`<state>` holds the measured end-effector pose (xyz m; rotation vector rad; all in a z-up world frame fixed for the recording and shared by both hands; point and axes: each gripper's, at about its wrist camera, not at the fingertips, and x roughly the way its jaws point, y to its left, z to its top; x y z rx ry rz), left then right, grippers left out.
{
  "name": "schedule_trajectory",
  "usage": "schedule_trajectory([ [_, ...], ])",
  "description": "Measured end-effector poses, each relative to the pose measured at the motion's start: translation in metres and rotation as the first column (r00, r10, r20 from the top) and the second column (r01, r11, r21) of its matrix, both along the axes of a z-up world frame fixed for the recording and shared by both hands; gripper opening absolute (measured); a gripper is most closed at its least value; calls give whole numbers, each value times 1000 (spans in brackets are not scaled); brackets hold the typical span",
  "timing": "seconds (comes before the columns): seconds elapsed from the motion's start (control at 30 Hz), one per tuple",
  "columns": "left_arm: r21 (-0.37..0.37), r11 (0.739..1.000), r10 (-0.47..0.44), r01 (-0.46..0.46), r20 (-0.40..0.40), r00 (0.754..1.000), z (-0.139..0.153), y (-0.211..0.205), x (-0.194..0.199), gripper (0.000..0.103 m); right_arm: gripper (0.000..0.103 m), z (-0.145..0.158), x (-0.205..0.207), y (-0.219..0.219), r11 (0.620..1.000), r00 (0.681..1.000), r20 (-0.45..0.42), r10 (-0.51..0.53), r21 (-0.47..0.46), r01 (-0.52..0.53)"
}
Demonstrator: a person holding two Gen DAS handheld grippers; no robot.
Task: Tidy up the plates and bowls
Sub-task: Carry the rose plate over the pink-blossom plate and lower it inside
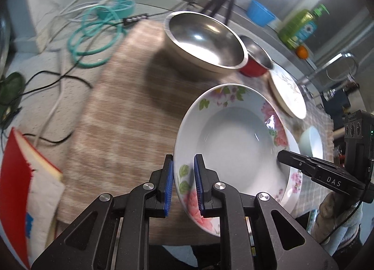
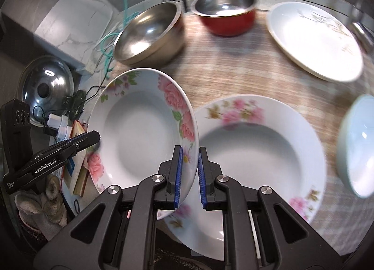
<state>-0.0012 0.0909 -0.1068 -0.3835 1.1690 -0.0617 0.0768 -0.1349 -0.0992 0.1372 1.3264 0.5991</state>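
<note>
Two grippers hold one flowered plate (image 2: 140, 129) in the air above a table (image 2: 268, 76).

A second flowered plate (image 2: 261, 153) lies just right and below; the left gripper (image 1: 183, 183) and right gripper (image 2: 189, 176) each pinch opposite rims.

— Held plate (image 2: 140, 127)? 
— White, pink flowers and green leaves on the rim. The second plate (image 2: 261, 153) matches it.
— Bowls?
— Large bowl (image 1: 205, 41) plain steel; small bowl (image 2: 226, 15) red outside, steel inside.
— Surface (image 1: 121, 115)?
— Beige and brown weave stripes. Tool pads (image 1: 169, 188) blue.
</note>
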Motion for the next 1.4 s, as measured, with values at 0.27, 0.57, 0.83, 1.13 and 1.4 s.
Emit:
schedule_trajectory([
  [0.27, -4, 996, -94, 94, -14, 995, -5, -46, 12, 15, 13, -7, -4, -51, 997, 997, -23, -80, -22, 79],
  [0.57, 6, 984, -176, 176, -43, 984, -13, -83, 17, 15, 14, -17, -8, -90, 991, 991, -41, -129, -45, 127],
  [0.83, 22, 978, -207, 209, -72, 976, -21, -104, 16, 15, 14, -26, -11, -106, 988, 988, -51, -143, -66, 140],
  [1.13, 63, 971, -224, 229, -78, 971, -23, -115, 19, 15, 14, -27, -10, -111, 987, 989, -45, -140, -80, 137],
  [1.4, 76, 968, -231, 237, -80, 970, -24, -118, 21, 16, 16, -27, -12, -111, 988, 990, -43, -136, -86, 132],
])
